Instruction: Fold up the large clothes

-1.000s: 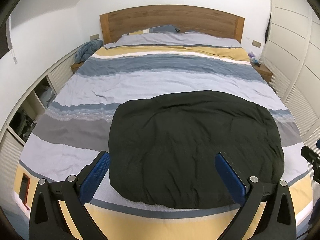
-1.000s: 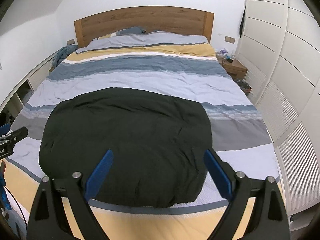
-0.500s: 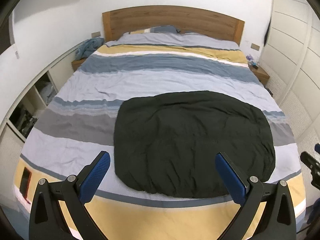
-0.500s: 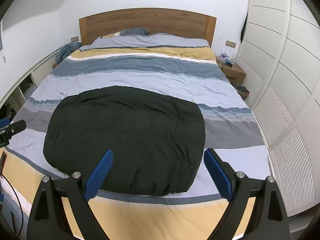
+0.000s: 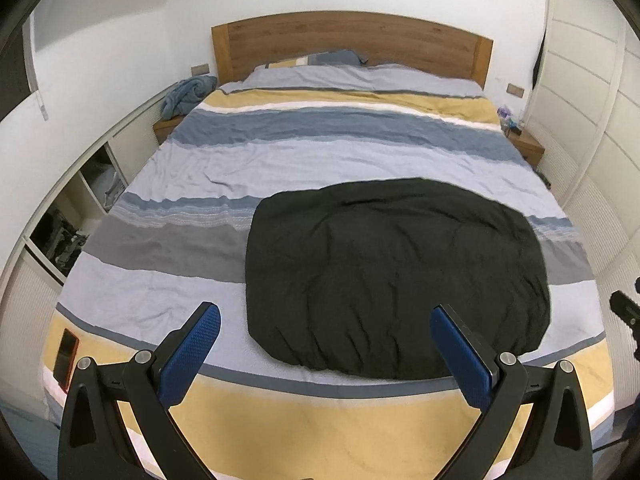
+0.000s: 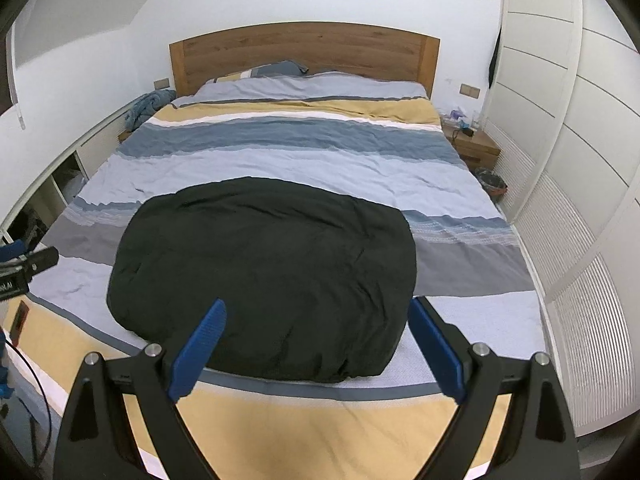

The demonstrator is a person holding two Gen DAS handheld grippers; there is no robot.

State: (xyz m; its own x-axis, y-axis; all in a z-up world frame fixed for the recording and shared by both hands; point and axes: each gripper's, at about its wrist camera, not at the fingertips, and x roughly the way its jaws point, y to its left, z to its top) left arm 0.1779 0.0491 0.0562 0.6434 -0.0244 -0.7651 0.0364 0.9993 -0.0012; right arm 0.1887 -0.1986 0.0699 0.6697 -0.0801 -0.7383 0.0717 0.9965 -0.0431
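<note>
A large dark green garment [image 5: 396,276] lies folded into a flat rounded rectangle near the foot of the striped bed [image 5: 248,160]. In the right wrist view the same garment [image 6: 264,276] fills the middle. My left gripper [image 5: 326,314] hangs open above the bed's near edge, with nothing between its blue pads [image 5: 192,356]. My right gripper [image 6: 316,308] is open too, above the garment's near edge and apart from it. Each gripper shows at the edge of the other's view: the left gripper [image 6: 24,268], the right gripper [image 5: 626,312].
A wooden headboard [image 5: 352,44] and pillows stand at the far end. White wardrobes [image 6: 568,168] run along the right, open shelving [image 5: 68,232] along the left. Bedside tables flank the head; a blue cloth [image 5: 186,94] lies on the left one. A red-edged phone [image 5: 66,350] rests at the bed's near left corner.
Both grippers have pulled back and risen from the bed, so the garment looks smaller and farther off. Their jaws stay open. The garment has not moved.
</note>
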